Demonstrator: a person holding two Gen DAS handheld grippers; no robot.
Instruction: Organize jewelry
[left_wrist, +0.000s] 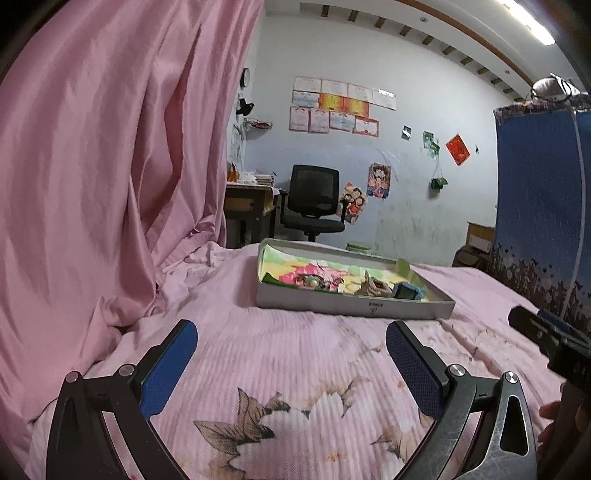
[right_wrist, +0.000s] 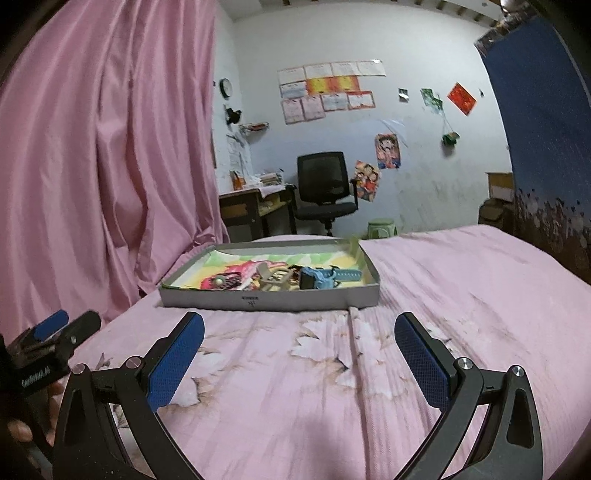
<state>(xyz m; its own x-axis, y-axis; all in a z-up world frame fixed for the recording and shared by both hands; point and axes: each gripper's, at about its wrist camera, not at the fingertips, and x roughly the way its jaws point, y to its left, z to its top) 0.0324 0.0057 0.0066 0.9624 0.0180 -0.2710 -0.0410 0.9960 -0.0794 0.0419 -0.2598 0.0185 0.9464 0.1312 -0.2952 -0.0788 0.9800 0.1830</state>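
A shallow grey box (left_wrist: 351, 306) (right_wrist: 273, 300) with a colourful cartoon lining lies on the pink bed. Inside it are a blue watch (left_wrist: 406, 290) (right_wrist: 321, 278), a beige hair clip (left_wrist: 375, 286) (right_wrist: 273, 278) and a pink piece with a pearl (left_wrist: 312, 280) (right_wrist: 221, 281). My left gripper (left_wrist: 291, 332) hovers open over the bedspread, short of the box, with nothing between its blue pads. My right gripper (right_wrist: 299, 325) is open too, just in front of the box's near wall, and holds nothing. Each view catches the other gripper at its edge.
A pink curtain (left_wrist: 110, 166) hangs along the left of the bed. A blue patterned cloth (left_wrist: 539, 206) hangs at the right. Beyond the bed stand a black office chair (right_wrist: 325, 188), a wooden desk (right_wrist: 251, 210) and a green stool (right_wrist: 382, 227). A hand (right_wrist: 22, 428) shows at the lower left.
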